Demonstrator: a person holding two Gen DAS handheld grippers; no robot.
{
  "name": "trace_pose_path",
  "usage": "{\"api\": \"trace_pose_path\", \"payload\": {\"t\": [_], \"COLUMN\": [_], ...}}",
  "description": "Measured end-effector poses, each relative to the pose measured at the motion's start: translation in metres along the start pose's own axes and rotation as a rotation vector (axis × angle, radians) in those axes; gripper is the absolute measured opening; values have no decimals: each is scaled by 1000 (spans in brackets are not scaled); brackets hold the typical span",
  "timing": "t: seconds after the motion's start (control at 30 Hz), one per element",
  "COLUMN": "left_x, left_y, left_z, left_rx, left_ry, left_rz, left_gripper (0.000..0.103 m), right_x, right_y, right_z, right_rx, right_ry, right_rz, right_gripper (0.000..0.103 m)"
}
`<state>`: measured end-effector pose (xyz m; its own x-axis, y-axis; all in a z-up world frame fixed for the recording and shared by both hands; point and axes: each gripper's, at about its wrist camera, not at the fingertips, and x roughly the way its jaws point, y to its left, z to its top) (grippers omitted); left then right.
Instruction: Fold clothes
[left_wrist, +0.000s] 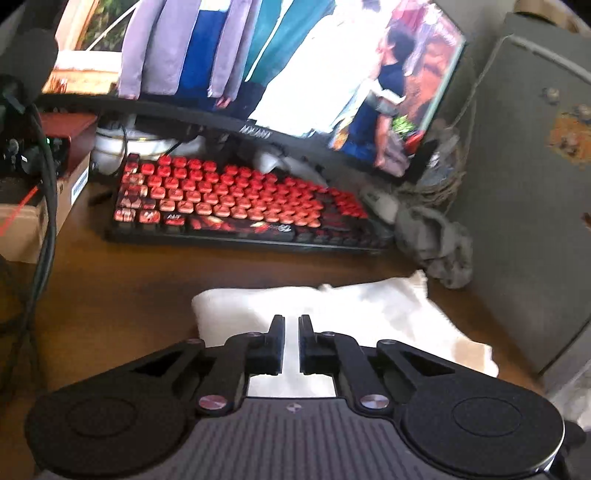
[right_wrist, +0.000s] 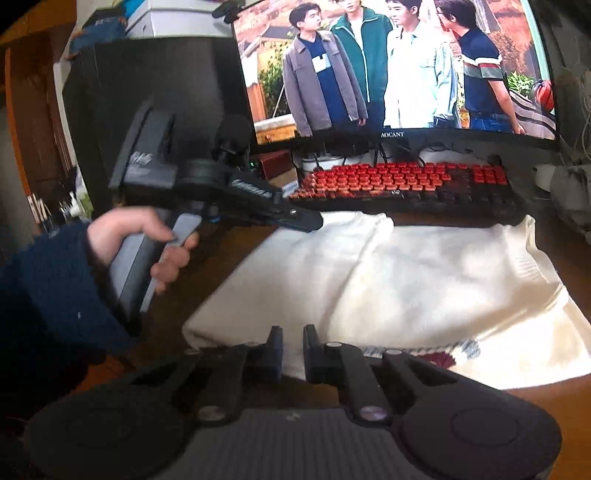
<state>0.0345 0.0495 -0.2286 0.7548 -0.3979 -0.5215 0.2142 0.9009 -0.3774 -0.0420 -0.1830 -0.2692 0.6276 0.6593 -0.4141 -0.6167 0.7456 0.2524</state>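
A white garment (left_wrist: 369, 310) (right_wrist: 406, 277) lies folded on the brown table (left_wrist: 110, 295), just in front of the keyboard, and a dark red print (right_wrist: 439, 356) shows at its near edge. My left gripper (left_wrist: 291, 321) is at the garment's far left corner, fingers drawn almost together with white cloth in the narrow gap. From the right wrist view this left gripper (right_wrist: 314, 221) appears side-on, held by a hand (right_wrist: 147, 236) in a dark blue sleeve. My right gripper (right_wrist: 293, 330) is at the near edge, jaws close together with cloth between them.
A red-keyed keyboard (left_wrist: 240, 199) (right_wrist: 406, 184) and a lit monitor (left_wrist: 258, 55) (right_wrist: 399, 66) stand behind the garment. A crumpled grey cloth (left_wrist: 432, 240) lies by a grey cabinet (left_wrist: 535, 184) on the right. A cardboard box (left_wrist: 22, 229) and cables sit at the left.
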Motion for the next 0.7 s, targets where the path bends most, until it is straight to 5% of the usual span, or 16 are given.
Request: {"api": "trace_pose_path", "payload": {"t": [0.13,0.3,0.43,0.7], "left_x": [-21,-33,-39,-46], "left_y": [-15,-28,-34,-35], "left_z": [-15,-46,-69,-70], "left_rx": [24,45,146,173], "left_ry": [25,54,18,22], "left_rz": [-48,-64,-56,-63], "left_gripper": [5,5,6,9], "right_x": [18,51,39,23], "right_y": [-4,-15,-17,-21], "right_z": [24,25,13,27], "right_rx": [-43,-42,-58,-32], "right_ry": [-52,30,25,21], "right_rz": [-19,-38,-35,-35], "right_gripper": [13,14,14,20]}}
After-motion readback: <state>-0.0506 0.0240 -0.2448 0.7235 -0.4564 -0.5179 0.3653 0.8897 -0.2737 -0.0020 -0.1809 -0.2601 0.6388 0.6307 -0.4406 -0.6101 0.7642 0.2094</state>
